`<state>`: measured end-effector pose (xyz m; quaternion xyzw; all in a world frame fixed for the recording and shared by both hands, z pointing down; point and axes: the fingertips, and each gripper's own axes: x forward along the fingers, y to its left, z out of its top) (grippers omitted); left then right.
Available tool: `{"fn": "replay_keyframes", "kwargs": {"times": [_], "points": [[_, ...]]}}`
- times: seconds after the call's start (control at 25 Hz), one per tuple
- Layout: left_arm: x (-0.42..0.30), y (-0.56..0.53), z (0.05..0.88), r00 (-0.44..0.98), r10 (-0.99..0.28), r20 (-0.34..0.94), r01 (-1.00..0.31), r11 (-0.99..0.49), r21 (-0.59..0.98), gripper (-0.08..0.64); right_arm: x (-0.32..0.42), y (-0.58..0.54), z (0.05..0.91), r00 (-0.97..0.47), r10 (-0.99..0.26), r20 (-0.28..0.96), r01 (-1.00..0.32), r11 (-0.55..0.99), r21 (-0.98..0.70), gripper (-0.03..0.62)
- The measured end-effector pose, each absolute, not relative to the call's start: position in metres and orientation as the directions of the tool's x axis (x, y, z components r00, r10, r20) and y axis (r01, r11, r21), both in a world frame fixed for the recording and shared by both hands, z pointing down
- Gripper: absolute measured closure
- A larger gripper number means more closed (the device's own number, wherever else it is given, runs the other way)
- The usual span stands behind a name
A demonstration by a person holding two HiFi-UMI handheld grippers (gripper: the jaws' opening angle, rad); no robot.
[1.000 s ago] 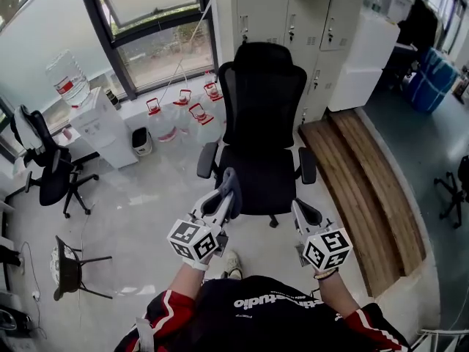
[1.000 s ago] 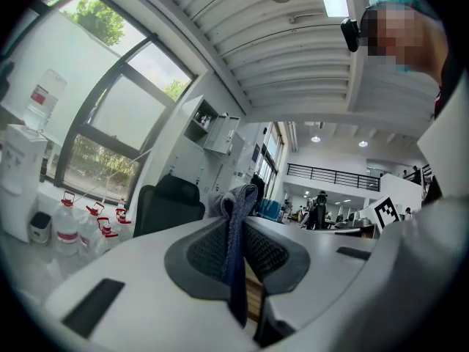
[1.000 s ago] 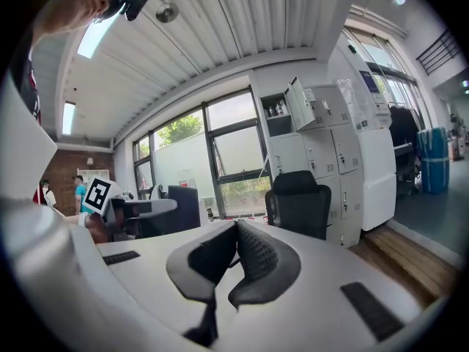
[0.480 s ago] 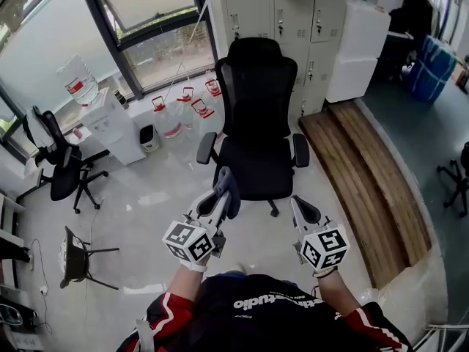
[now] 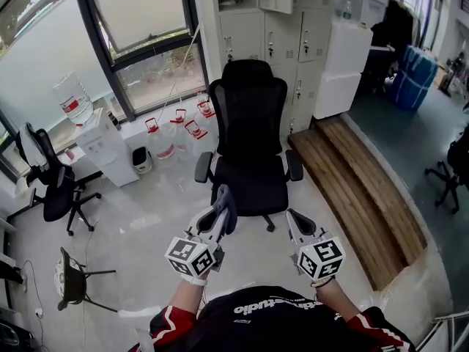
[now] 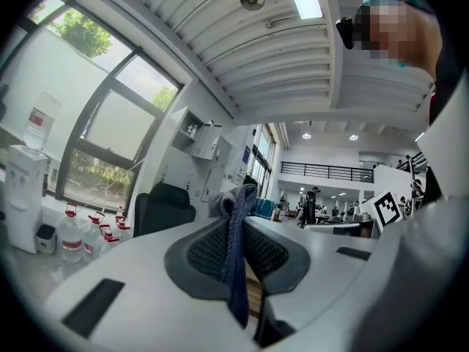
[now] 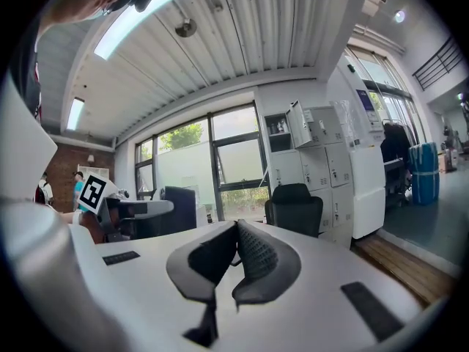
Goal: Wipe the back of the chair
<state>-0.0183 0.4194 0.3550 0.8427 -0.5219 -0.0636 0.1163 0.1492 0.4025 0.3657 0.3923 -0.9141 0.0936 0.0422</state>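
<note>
A black office chair [image 5: 249,116] stands mid-room facing me, its tall mesh back toward the lockers. It also shows small in the left gripper view [image 6: 163,207] and the right gripper view [image 7: 294,207]. My left gripper [image 5: 222,198] is held in front of the seat's front left corner, shut on a blue-grey cloth [image 5: 228,205]. In its own view the cloth [image 6: 236,255] is pinched between the left gripper's [image 6: 236,229] pads and pokes out past the tips. My right gripper [image 5: 292,217] hangs short of the seat's front right, shut and holding nothing [image 7: 236,226].
Water jugs [image 5: 176,127] and a white dispenser [image 5: 102,141] line the window wall on the left. Another black chair [image 5: 47,185] and a small stool [image 5: 69,277] stand further left. A wooden platform [image 5: 366,196] runs along the right. Grey lockers [image 5: 286,20] rise behind the chair.
In the head view the chair has drifted up and a little left and looks smaller, as if seen from further off. Both grippers keep their pose, the left one holding the cloth throughout.
</note>
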Motion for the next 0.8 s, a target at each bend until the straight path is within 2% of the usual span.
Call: {"fn": "replay_keyframes", "kwargs": {"times": [0.8], "points": [[-0.060, 0.465, 0.363, 0.519, -0.855, -0.003, -0.824, -0.501, 0.264, 0.503, 0.108, 0.459, 0.372, -0.626, -0.765, 0.154, -0.780, 0.615, -0.114, 0.578]]}}
